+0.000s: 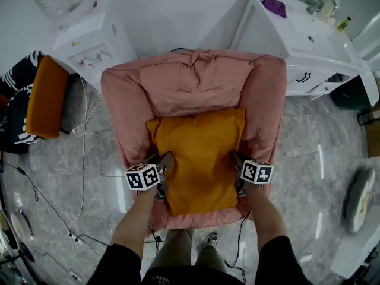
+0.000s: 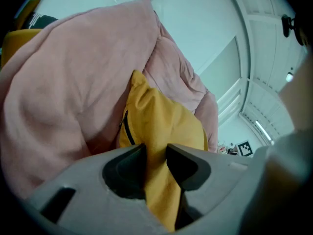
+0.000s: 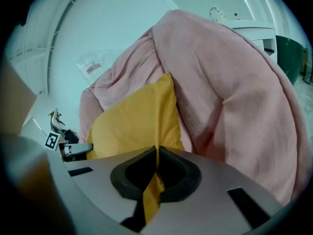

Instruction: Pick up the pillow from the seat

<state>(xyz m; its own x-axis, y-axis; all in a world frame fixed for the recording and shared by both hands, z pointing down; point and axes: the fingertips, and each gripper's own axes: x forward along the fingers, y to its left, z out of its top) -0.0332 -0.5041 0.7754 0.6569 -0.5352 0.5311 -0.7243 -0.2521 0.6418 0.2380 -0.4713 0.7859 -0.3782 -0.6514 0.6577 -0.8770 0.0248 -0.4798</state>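
In the head view I see the orange pillow (image 1: 199,159) lying on the seat of the pink armchair (image 1: 264,100), with my left gripper (image 1: 166,159) at its left edge and my right gripper (image 1: 236,158) at its right edge. In the left gripper view the jaws pinch a fold of the pillow's fabric (a dark zipper (image 2: 125,129) runs just above). In the right gripper view the jaws are almost together on a thin strip of that fabric. Whether the pillow has lifted at all, I can't tell.

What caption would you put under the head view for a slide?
Left hand-held gripper and right hand-held gripper pinch opposite edges of the orange pillow on the pink armchair.
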